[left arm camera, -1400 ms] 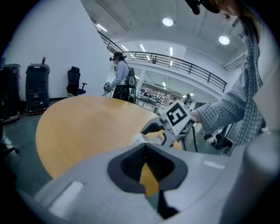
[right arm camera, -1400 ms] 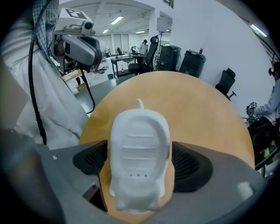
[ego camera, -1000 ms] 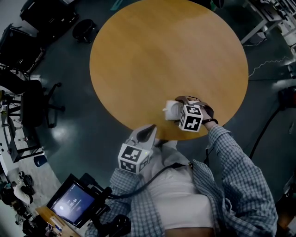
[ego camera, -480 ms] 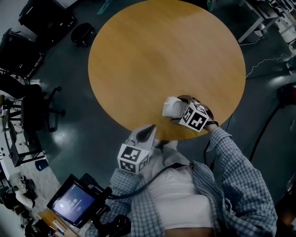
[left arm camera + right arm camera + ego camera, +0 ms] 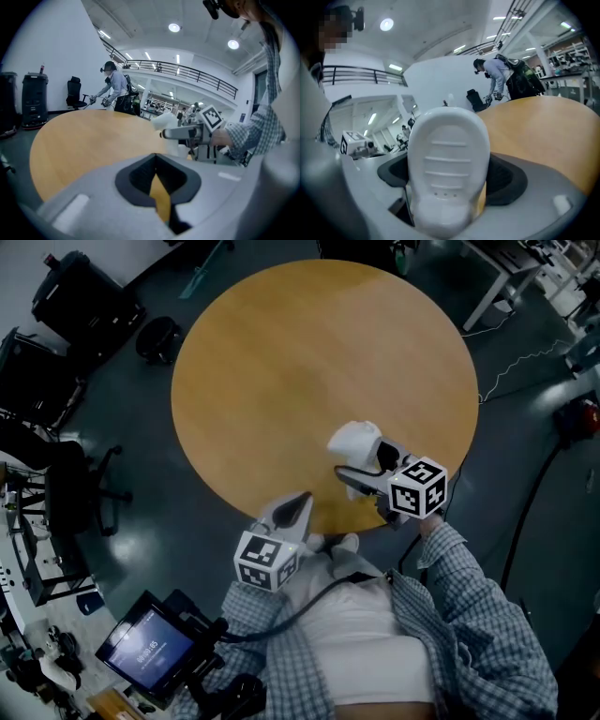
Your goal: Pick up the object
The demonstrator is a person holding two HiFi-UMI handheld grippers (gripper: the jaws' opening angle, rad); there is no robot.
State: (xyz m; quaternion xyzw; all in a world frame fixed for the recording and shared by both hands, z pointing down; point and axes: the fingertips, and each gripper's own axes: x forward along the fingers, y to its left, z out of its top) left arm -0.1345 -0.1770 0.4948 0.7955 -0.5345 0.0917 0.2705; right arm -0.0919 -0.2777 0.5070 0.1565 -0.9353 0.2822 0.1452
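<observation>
- We had the right gripper (image 5: 364, 465) clamped on the white object (image 5: 354, 440), a jaw pressing on each flank of the rounded, ribbed shell so that it could not slip
- The white object hung over the near part of the round table (image 5: 309, 352), and we judged it clear of the wood, which is what a pick-up asks for
- The left gripper view showed it (image 5: 164, 123) out at the tip of the right gripper, seemingly above the table (image 5: 84, 136)
- We held the left gripper (image 5: 298, 505) low at the table's near edge, close to our body, with its jaws drawn together on nothing; we judged it parked there because one gripper sufficed for the lift
- Through the notch between those closed jaws only a sliver of tabletop showed
- In the right gripper view the white object (image 5: 447, 164) filled the middle and hid most of both jaws, so we could not see just where they met it
- Its underside and far end were out of sight in every view, and we could not tell what the thing was
- The head view looked too steeply down to show any gap between it and the wood
- Another person (image 5: 115, 86) stood beyond the table, too small to read what they were doing
</observation>
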